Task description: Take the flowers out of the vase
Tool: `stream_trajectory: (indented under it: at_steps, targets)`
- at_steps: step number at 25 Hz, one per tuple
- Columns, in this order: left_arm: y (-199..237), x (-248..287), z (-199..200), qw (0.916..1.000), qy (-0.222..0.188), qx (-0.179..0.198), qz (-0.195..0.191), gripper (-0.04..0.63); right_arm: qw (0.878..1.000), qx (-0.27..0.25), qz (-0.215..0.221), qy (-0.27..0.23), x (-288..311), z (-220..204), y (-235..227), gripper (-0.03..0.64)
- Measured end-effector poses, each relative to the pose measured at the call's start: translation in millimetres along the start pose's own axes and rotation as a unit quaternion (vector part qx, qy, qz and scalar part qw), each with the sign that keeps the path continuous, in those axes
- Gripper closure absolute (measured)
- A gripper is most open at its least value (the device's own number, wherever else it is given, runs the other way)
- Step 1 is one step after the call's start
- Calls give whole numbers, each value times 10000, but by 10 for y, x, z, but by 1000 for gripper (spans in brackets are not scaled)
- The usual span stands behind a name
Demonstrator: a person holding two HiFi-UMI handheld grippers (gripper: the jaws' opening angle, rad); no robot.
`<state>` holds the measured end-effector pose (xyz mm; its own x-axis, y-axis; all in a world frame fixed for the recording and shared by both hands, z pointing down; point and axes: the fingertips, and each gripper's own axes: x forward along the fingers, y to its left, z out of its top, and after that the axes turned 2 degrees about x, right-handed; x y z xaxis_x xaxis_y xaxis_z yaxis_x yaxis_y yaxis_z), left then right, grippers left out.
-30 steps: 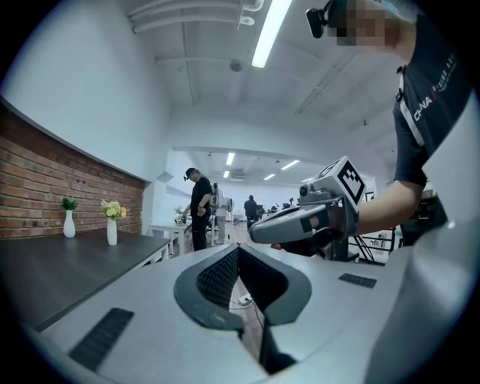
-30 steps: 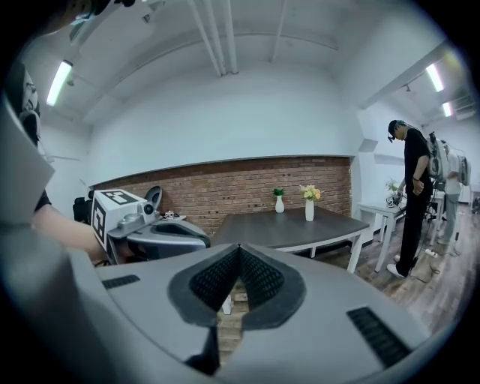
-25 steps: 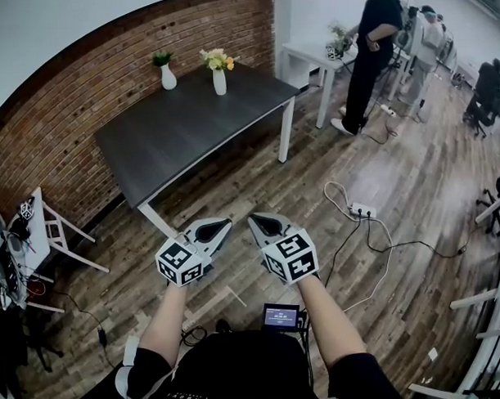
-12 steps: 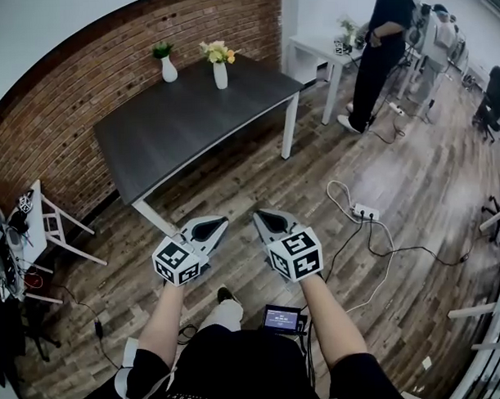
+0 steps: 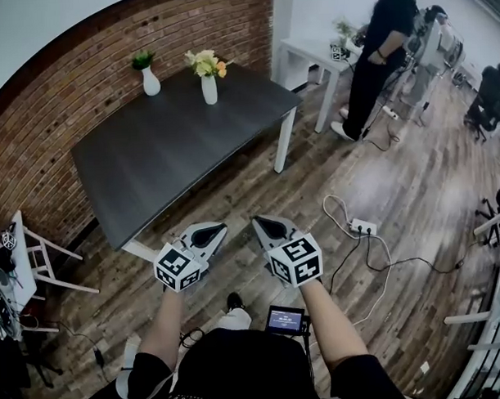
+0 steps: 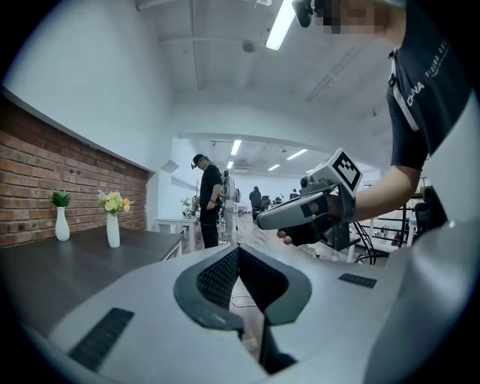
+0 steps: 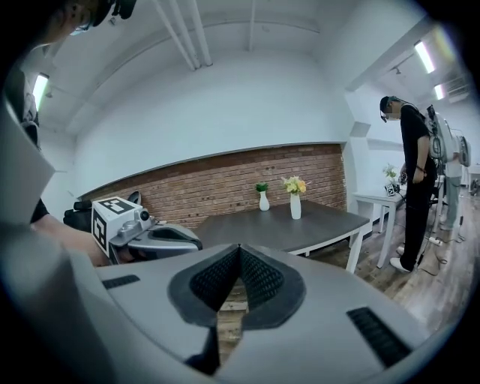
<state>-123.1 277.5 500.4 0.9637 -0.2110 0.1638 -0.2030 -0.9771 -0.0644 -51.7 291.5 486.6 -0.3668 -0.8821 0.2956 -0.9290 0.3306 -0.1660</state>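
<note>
The flowers, yellow and white, are standing upright in a white vase at the far end of the dark surface, close to the brick wall. A second vase with a green sprig is sitting just beside it at about 10 o'clock. Nothing has been lifted out yet.

The person is holding the left gripper and the right gripper side by side at waist level over the wooden floor, short of the surface's near edge. Both are pointing toward 12 o'clock, with the flowers well apart from them at roughly 11 o'clock. Each pair of jaws is pressed together with nothing between them, which suits carrying them on an approach rather than a grasp. Another person is standing at about 1 o'clock, clear of the path.
</note>
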Motion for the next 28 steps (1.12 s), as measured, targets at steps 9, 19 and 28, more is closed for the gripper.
stream_trajectory:
  at_steps: [9, 19, 28]
  targets:
    - [1238, 460, -20, 9999, 9, -77, -67, 595, 9993, 275, -200, 160, 1003, 354, -665, 612]
    - [2222, 1292, -5, 9997, -9, -196, 177, 595, 9994, 298, 5, 154, 1880, 739, -1655, 612]
    - [3168, 2134, 244, 9970, 261, 22, 729, 595, 9986, 269, 422, 163, 2490, 1208, -2673, 612]
